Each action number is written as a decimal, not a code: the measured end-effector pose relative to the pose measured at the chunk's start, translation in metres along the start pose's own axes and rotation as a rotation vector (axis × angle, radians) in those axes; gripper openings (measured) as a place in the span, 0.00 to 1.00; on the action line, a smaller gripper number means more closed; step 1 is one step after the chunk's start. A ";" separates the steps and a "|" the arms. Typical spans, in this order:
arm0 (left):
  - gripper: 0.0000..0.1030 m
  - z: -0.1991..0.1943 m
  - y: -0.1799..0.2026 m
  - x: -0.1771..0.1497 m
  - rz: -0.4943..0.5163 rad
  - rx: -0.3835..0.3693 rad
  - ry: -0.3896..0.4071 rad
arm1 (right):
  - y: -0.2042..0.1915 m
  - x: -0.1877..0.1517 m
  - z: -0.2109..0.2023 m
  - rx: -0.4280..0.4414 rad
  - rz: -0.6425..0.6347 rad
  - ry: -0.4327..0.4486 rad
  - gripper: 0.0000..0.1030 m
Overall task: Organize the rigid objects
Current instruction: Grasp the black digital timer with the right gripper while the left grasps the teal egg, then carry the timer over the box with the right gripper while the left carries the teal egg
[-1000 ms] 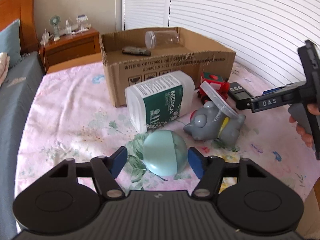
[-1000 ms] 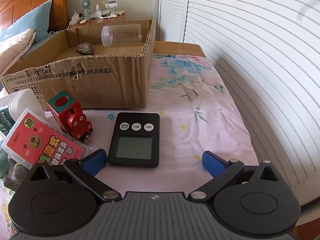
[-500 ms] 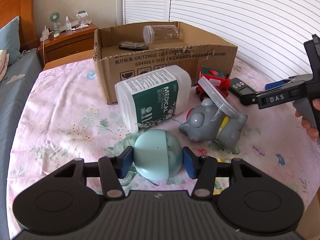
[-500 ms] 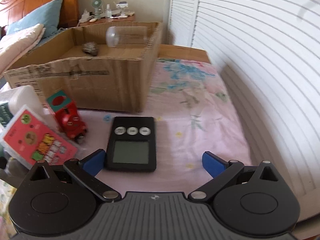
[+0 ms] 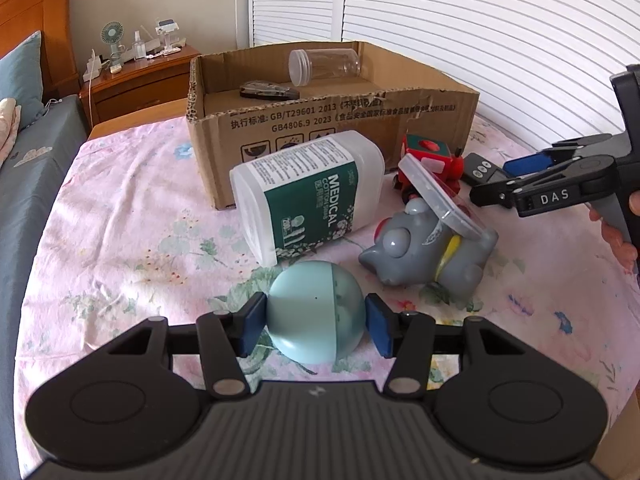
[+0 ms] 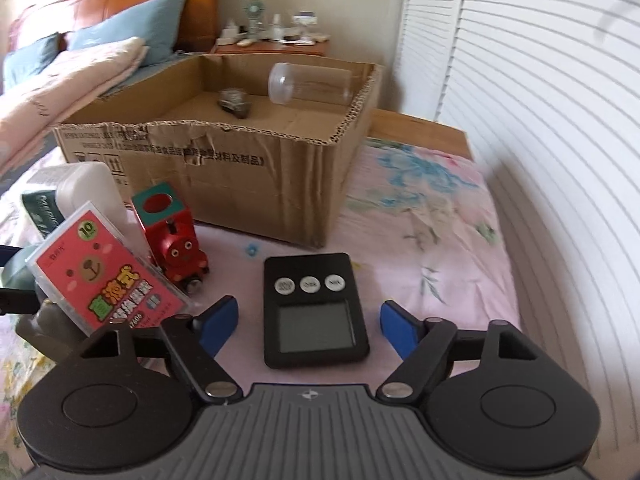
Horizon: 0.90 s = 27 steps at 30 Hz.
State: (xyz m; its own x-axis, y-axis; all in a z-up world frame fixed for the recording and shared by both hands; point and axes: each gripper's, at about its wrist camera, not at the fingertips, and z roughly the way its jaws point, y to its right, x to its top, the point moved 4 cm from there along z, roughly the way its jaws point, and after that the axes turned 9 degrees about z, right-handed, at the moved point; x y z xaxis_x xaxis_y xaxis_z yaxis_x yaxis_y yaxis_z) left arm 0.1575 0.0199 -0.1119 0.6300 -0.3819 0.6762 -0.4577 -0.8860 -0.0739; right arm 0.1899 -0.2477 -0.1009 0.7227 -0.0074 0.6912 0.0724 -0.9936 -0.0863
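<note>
Teal ball pinched by the left claw; black timer framed by the spread right claw.

The teal ball (image 5: pixel 316 312) is clamped between both blue pads of the left claw (image 5: pixel 316 322), just above the flowered pink bedsheet (image 5: pixel 120 240). Just beyond it a white medical cotton bottle (image 5: pixel 308 192) is seen lying on its side, beside a grey toy figure (image 5: pixel 428 248) with a flat plastic case (image 5: pixel 440 200) leaning on it. Behind these a red toy train (image 6: pixel 176 244) and the open cardboard box (image 6: pixel 248 168) are found; a clear jar (image 6: pixel 308 82) lies inside the box. The black timer (image 6: pixel 312 308) lies flat between the wide-spread pads of the right claw (image 6: pixel 310 326), untouched. White louvred doors (image 6: pixel 540 120) are seen to the right.
</note>
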 end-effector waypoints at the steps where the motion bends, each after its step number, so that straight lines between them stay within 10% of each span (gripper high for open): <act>1: 0.52 0.001 0.001 0.001 -0.001 0.005 -0.003 | 0.000 0.002 0.001 0.005 -0.006 0.001 0.79; 12: 0.53 0.003 0.002 0.003 -0.016 0.031 -0.018 | -0.003 0.004 -0.001 0.028 -0.035 0.013 0.56; 27: 0.50 0.003 -0.002 0.005 0.007 -0.005 -0.045 | -0.008 0.002 -0.014 0.009 -0.063 -0.009 0.55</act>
State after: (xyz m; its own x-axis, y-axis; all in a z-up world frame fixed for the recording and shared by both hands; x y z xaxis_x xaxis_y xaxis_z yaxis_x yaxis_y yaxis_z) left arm 0.1636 0.0193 -0.1103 0.6541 -0.3997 0.6422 -0.4651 -0.8820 -0.0753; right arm 0.1813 -0.2414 -0.0892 0.7228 0.0565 0.6887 0.1241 -0.9911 -0.0489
